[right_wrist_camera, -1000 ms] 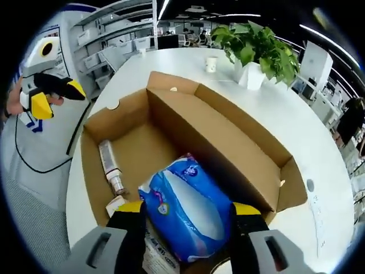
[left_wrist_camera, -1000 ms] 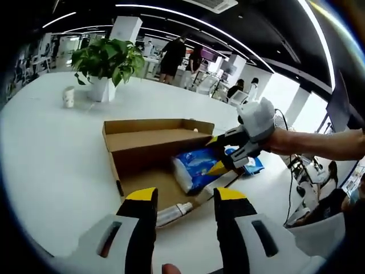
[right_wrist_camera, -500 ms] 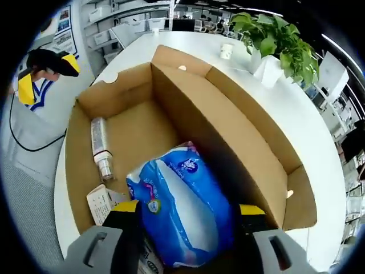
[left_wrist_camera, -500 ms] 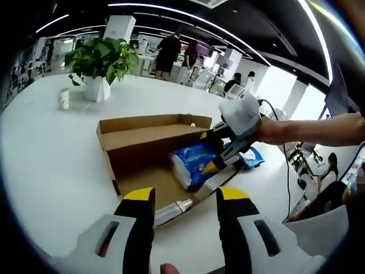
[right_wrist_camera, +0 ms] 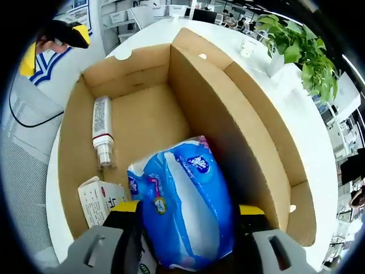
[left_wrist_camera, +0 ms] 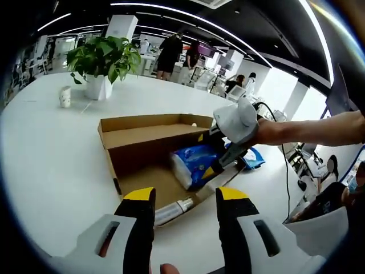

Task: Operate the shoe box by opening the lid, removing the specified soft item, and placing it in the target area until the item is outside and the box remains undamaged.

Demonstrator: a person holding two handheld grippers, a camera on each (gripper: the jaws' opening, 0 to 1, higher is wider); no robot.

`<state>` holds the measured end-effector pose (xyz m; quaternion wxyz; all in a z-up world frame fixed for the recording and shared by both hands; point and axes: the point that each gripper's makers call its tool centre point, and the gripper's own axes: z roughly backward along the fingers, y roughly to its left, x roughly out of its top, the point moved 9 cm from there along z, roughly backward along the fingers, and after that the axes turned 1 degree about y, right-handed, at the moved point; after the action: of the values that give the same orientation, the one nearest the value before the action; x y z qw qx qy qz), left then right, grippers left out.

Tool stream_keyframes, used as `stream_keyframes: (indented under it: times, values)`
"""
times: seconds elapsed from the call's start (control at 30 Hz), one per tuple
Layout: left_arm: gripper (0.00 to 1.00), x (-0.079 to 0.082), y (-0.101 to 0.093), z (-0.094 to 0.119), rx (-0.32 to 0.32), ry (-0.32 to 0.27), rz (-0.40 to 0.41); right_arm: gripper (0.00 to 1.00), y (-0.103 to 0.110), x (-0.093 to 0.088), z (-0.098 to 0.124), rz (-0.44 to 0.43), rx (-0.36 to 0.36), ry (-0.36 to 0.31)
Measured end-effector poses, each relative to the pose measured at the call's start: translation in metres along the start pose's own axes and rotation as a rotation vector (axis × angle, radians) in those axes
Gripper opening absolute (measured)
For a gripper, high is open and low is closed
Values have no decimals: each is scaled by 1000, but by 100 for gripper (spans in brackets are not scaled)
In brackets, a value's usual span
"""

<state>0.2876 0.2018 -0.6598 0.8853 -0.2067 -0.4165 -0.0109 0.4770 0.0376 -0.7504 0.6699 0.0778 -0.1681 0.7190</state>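
Soft blue plastic pack (right_wrist_camera: 185,208) sits gripped between right gripper (right_wrist_camera: 188,212) fingers (right_wrist_camera: 128,212), inside open cardboard shoe box (right_wrist_camera: 142,117). Left gripper (left_wrist_camera: 185,197) fingers spread, holding nothing, above white surface (left_wrist_camera: 51,160).

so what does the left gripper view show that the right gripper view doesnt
Left gripper view alone: the right tongs seen from outside, reaching into the box with the person's forearm behind, a second blue pack on the table beyond the box, and people standing far back.

Right gripper view alone: a small white carton in the box's near corner, and the printed label on the tube.

Both: the open shoe box, the blue tissue pack between the right tongs, the tube, the potted plant, the white cup and the white table.
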Motion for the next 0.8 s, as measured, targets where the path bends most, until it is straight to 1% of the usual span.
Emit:
stream_keyframes:
  times: [0.1,0.17,0.2,0.37,0.6,0.67,0.73,0.77,0.8]
  values:
    - [43,-1,-1,-1,-3,3,0,63,-2,-2,-6,0,20,9]
    - [43,-1,-1,-1,-4,4,-2,63,-1,0,-6,-3,34,10]
    - [43,-1,-2,0,-4,3,-3,64,0,-2,-9,-15,42,12]
    - [43,-1,1,1,0,-1,5,64,1,-2,-12,-25,42,20]
    - [42,0,1,2,3,-8,20,62,5,0,-14,-32,39,11]
    - [42,0,1,1,2,-7,19,61,4,-1,-16,-39,35,11]
    - [42,0,1,1,-1,-3,18,57,6,-2,-16,-48,32,11]
    - [42,-1,1,0,-1,-1,17,54,8,-2,-15,-53,29,11]
    - [42,-1,1,0,-2,-1,17,49,9,-3,-15,-73,19,4]
